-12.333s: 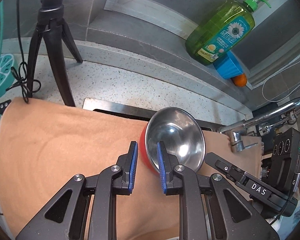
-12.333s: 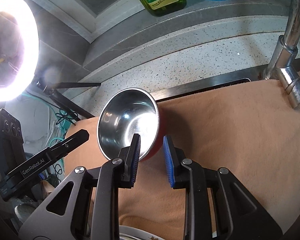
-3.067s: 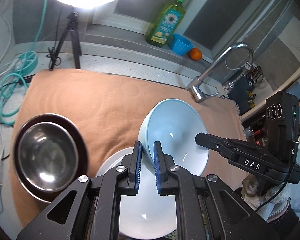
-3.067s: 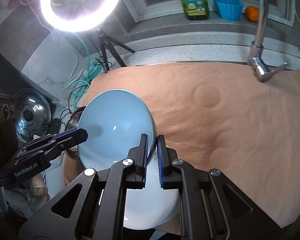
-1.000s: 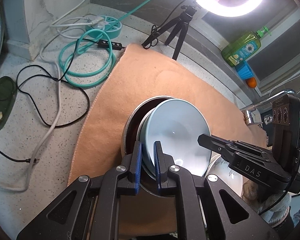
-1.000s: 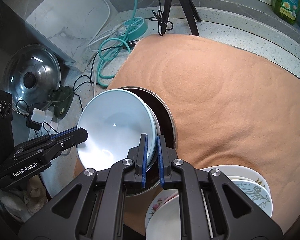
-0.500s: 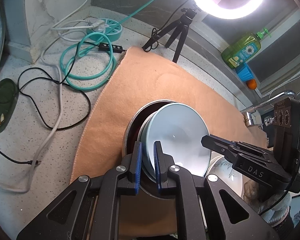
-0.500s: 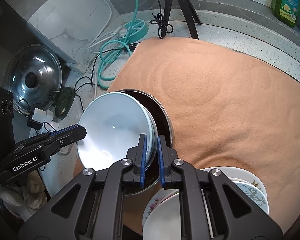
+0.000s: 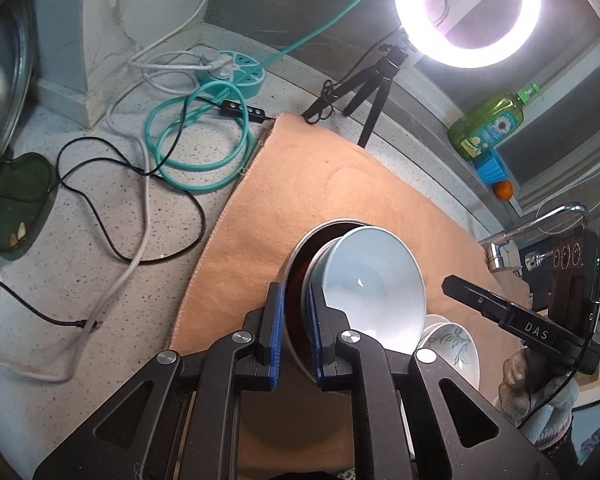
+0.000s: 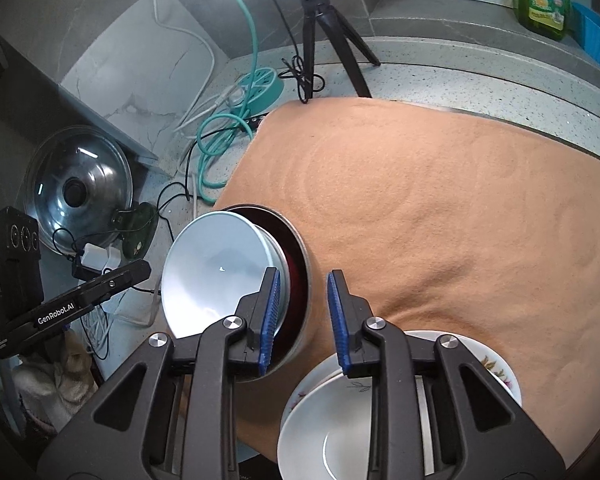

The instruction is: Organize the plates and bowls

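hand-held gripper (image 10: 300, 312) | black frame | blue pads | silver screws

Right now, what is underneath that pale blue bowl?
The pale blue ceramic bowl sits tilted inside a dark red, steel-rimmed bowl on the orange cloth. Anything between the two bowls is hidden.

Both views are taken from close above the surface (image 9: 100, 264), angled steeply down along each claw. The left view is aimed rightward, the right view leftward. Shared between them are the pale blue bowl (image 9: 376, 280) (image 10: 216, 264), the orange cloth (image 9: 320, 196) (image 10: 440, 208) and the tripod (image 9: 374, 88) (image 10: 320, 20).
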{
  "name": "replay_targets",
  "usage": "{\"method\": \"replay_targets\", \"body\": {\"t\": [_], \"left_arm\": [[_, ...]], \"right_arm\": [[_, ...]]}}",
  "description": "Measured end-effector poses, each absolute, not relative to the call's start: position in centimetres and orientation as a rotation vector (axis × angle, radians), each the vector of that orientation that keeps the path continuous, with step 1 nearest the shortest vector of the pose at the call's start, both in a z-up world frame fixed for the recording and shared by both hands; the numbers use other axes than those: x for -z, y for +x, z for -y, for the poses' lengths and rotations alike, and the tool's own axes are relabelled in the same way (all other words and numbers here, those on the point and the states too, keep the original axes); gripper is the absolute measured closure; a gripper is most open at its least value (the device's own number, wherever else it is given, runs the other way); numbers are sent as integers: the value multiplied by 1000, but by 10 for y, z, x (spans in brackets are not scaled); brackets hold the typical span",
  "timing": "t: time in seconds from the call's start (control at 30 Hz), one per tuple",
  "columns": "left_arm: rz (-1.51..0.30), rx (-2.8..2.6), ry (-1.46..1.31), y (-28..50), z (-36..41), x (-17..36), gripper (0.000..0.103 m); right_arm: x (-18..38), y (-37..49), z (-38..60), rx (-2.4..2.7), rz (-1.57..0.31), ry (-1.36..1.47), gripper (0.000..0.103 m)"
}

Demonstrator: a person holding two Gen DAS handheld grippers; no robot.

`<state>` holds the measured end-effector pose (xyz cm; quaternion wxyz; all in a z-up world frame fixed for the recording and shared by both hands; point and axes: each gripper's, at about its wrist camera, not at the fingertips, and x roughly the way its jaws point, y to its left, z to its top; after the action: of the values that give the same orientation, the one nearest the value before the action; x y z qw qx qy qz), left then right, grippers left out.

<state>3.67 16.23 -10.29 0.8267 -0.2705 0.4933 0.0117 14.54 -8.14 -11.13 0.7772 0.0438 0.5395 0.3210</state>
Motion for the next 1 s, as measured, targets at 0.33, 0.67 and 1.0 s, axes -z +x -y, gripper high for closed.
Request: {"method": "replay_targets", "body": {"t": [0.33,0.67,1.0], "left_arm": [[-1083,-17,-624,34,-166,120,92],[-1099,7,-671,35,-163,132,92],[-1111,14,-675,37,-162,140,93]], "right_arm": [[129,149,90,-685,-1226,127,78],[143,152,82,-708,-1276,153,78],[153,154,79,-719,-1308,184,86]]}}
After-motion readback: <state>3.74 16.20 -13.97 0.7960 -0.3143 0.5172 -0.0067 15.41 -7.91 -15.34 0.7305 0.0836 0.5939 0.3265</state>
